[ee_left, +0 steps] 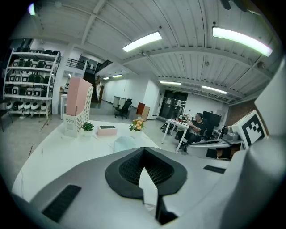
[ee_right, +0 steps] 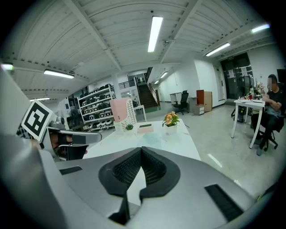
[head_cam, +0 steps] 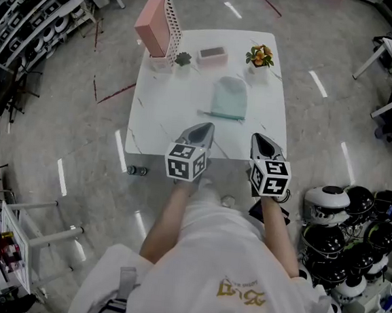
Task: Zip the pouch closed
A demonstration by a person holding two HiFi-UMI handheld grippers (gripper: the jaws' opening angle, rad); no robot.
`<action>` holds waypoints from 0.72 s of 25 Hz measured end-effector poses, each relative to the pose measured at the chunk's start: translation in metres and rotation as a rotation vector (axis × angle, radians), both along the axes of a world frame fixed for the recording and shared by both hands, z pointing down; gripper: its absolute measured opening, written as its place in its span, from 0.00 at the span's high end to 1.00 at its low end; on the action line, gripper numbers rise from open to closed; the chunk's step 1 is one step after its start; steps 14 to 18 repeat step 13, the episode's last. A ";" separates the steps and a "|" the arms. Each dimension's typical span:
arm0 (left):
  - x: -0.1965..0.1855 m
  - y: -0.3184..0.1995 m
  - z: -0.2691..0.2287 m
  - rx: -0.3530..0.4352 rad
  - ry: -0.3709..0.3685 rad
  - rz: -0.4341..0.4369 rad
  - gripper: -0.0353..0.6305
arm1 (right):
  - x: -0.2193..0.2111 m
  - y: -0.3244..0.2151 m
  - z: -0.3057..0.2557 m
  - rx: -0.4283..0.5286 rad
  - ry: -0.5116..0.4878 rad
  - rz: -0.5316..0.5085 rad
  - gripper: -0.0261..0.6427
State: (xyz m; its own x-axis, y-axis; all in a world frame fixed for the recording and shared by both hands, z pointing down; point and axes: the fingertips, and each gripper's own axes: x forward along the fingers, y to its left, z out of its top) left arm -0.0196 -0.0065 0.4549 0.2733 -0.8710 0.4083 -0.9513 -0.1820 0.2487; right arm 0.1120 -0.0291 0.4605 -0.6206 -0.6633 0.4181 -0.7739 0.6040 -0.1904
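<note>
A pale mint pouch (head_cam: 228, 98) lies flat near the middle of the white table (head_cam: 158, 122); it shows faintly beyond the jaws in the left gripper view (ee_left: 124, 143) and the right gripper view (ee_right: 151, 139). My left gripper (head_cam: 204, 128) hovers over the table's near edge, short of the pouch and to its left, jaws shut with nothing between them (ee_left: 144, 150). My right gripper (head_cam: 261, 139) hangs level with it, to the pouch's near right, also shut and empty (ee_right: 141, 149). Neither one touches the pouch.
Along the table's far edge stand a pink file holder (head_cam: 157, 23), a small green plant (head_cam: 183, 58), a pink box (head_cam: 212, 54) and a pot of orange flowers (head_cam: 260, 56). Several helmets (head_cam: 354, 221) are stacked on the floor at the right. A small bottle (head_cam: 137, 170) lies by the table's left leg.
</note>
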 end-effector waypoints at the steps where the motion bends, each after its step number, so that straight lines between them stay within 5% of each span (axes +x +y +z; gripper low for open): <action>1: 0.001 0.001 0.001 -0.002 -0.001 0.001 0.92 | 0.001 0.000 0.000 -0.001 0.000 0.002 0.94; 18: 0.001 0.009 0.001 -0.009 -0.004 0.009 0.92 | 0.002 0.006 0.001 -0.009 0.003 0.004 0.94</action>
